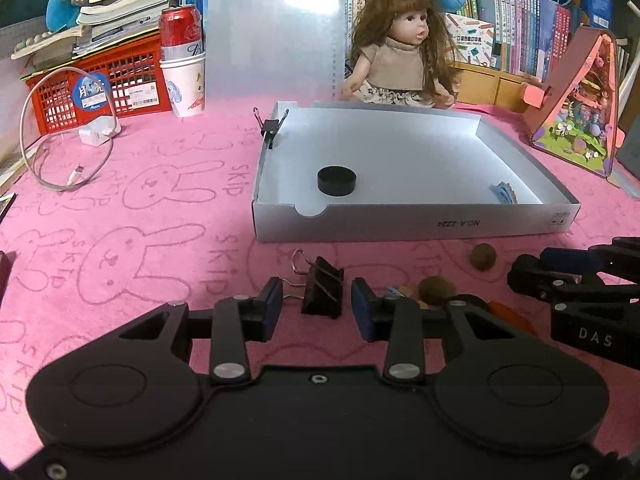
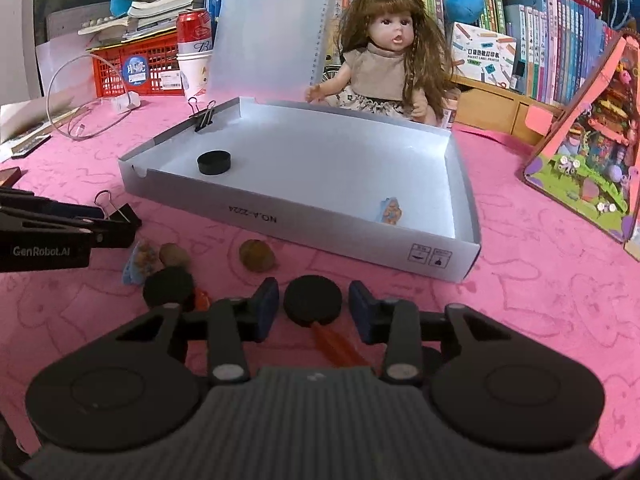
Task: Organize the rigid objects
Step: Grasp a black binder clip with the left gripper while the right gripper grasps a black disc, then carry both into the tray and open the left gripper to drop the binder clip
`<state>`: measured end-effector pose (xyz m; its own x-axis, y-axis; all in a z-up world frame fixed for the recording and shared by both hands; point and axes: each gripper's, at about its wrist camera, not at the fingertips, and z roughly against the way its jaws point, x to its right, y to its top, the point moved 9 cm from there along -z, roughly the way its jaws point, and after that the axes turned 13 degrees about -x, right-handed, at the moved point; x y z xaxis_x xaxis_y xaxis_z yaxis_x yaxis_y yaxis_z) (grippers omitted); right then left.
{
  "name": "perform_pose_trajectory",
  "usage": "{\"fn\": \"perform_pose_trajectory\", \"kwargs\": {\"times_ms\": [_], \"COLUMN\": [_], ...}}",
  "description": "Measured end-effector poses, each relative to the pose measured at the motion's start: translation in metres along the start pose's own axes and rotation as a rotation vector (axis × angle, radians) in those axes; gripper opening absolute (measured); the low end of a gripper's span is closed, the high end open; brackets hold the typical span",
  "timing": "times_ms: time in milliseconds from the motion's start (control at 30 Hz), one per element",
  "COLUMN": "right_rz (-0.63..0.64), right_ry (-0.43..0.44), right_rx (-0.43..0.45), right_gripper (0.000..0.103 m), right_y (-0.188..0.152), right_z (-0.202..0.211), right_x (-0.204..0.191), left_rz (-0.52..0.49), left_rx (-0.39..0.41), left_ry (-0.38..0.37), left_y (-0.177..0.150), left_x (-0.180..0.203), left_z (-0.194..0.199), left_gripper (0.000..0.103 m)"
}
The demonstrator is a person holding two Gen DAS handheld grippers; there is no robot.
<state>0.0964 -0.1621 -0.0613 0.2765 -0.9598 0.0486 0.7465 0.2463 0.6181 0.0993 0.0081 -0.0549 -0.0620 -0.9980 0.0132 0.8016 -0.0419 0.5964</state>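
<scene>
Home playroom or study, crammed bookshelves (image 1: 512,20), doll (image 1: 400,40), pink bunny tablecloth (image 1: 140,208)

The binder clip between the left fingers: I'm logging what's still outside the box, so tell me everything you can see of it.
The binder clip is black, apparently metal, with two silver wire handles: one loop stands up at its back left, the other lies flat toward the left finger. It rests on the pink bunny-print cloth, in front of the white box, not inside it. The left gripper is open around it, with gaps on both sides, so neither finger touches its black body.
</scene>
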Motion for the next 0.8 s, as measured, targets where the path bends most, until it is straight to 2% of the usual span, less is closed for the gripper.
{"fn": "perform_pose_trajectory", "kwargs": {"times_ms": [133,233,267,300,367,400,800], "right_rz": [-0.005,-0.012,-0.013,-0.015,-0.013,-0.009,-0.024], "right_ry": [0.004,0.004,0.003,0.003,-0.003,-0.005,0.001], "right_rx": [-0.001,0.007,0.009,0.009,0.011,0.013,0.037], "right_gripper": [0.054,0.045,0.040,0.038,0.037,0.037,0.037], "right_y": [0.000,0.001,0.001,0.001,0.001,0.001,0.011], "right_z": [0.000,-0.001,-0.002,-0.002,-0.001,-0.001,0.012], "right_x": [-0.001,0.000,0.000,0.000,-0.001,-0.001,-0.001], "left_rz": [0.001,0.000,-0.002,-0.007,-0.012,-0.014,-0.010], "left_rx": [0.002,0.004,0.005,0.008,0.012,0.013,0.048], "left_ry": [-0.004,-0.019,-0.025,-0.030,-0.011,-0.002,-0.043], "left_y": [0.001,0.001,0.002,0.001,0.001,0.002,0.008], "left_x": [0.001,0.004,0.006,0.007,0.008,0.008,0.011], "left_z": [-0.001,-0.001,-0.001,0.000,0.000,0.000,0.018], "left_gripper": [0.036,0.035,0.033,0.031,0.021,0.019,0.019]}}
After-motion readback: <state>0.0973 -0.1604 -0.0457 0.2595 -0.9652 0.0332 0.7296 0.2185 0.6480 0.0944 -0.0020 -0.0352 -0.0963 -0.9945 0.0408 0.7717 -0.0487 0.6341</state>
